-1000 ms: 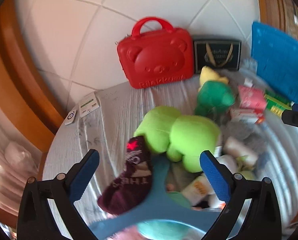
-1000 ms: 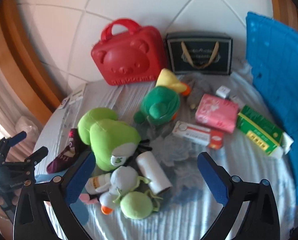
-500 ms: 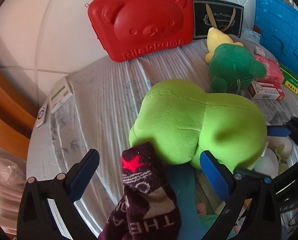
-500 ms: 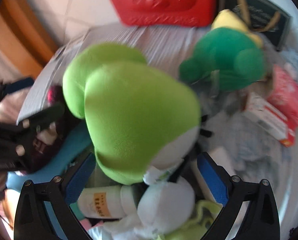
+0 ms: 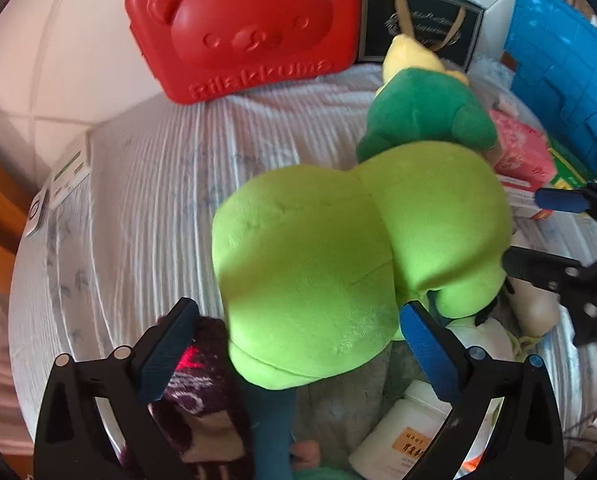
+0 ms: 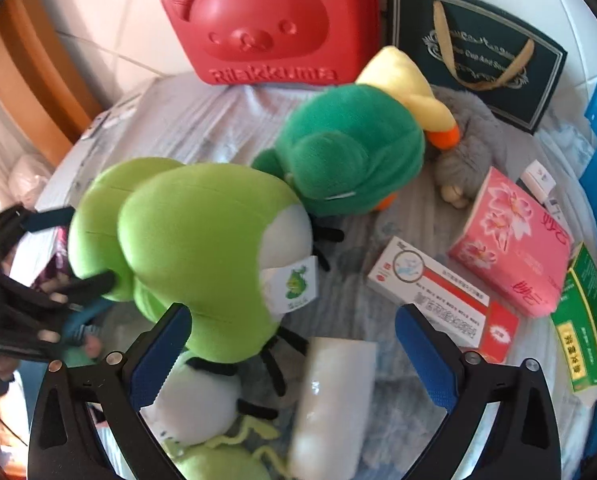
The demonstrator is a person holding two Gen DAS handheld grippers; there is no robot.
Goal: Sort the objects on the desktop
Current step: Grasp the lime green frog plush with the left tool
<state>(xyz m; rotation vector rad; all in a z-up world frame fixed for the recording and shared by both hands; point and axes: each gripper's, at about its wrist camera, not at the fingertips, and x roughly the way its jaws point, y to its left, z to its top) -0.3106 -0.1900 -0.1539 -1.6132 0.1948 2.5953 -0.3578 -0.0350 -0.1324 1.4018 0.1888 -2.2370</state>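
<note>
Both grippers, the left gripper (image 5: 296,340) and the right gripper (image 6: 290,344), stand spread and empty, flanking the lime plush (image 5: 354,240), which lies just ahead between them, probably because it is the bulkiest thing to sort first. Behind it leans a red case (image 6: 270,20) embossed "Rilakkuma"; the black bag's (image 6: 474,52) script and the boxes' (image 6: 442,296) print are not legible.

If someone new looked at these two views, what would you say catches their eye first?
Most likely the lime green plush toy, filling the centre between both open grippers, the left gripper and the right gripper. Behind it, the red bear-face case stands against the wall, with a dark green duck plush lying just in front.
</note>
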